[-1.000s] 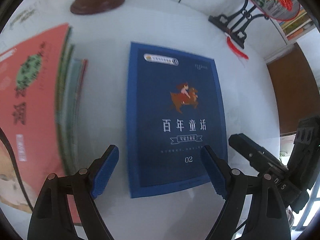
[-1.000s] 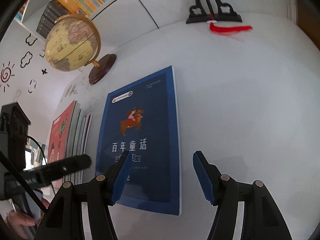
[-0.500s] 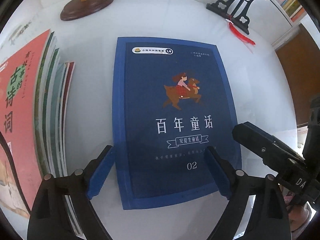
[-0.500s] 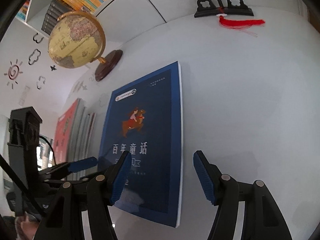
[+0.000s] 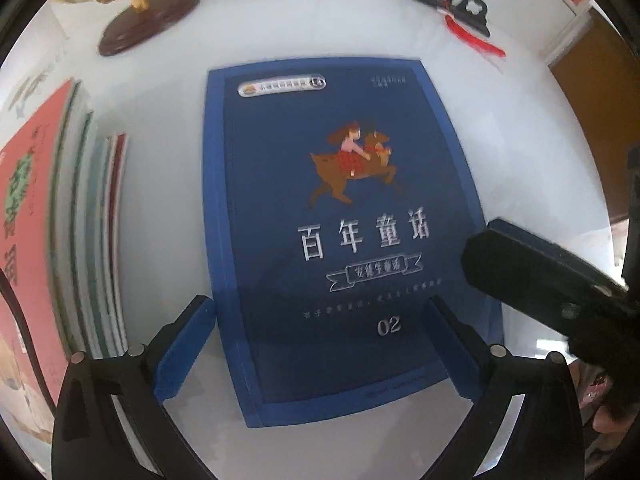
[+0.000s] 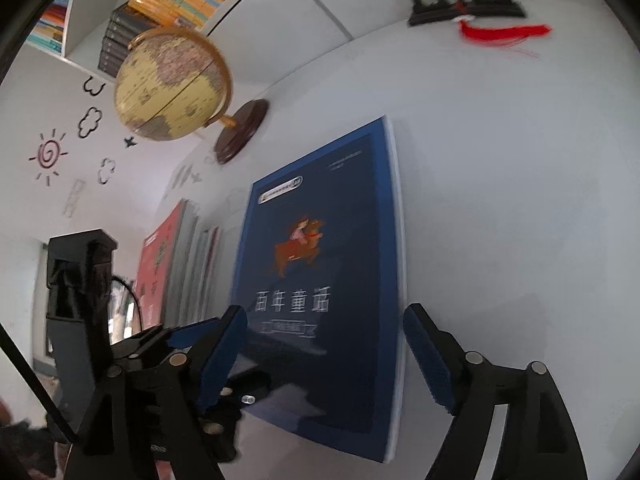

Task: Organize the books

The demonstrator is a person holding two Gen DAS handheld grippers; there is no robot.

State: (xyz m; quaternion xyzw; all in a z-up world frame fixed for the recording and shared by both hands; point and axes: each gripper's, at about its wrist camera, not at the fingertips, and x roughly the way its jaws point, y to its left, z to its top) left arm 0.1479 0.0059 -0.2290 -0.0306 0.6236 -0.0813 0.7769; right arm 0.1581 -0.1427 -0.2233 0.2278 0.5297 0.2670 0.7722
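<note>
On white table (image 5: 160,208), blue book (image 5: 344,240) lies flat, cover up, long axis running near to far, just right of book stack (image 5: 80,220). Left gripper (image 5: 320,344) almost straight above near end, jaws opening, straddling book's width, gripping nothing. Right gripper (image 6: 326,352) over near right edge, jaws opening too, empty. Left one looks nearer, better lined up imo.

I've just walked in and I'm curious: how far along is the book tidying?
Done, it seems: several books sit in a pile beside the globe. In hand: nothing is gripped; the blue book lies flat on the white table, apart from the pile. The left gripper straddles its near end and the right gripper its right edge, both jaws opening. Left: gripping it and adding it to the pile.
</note>
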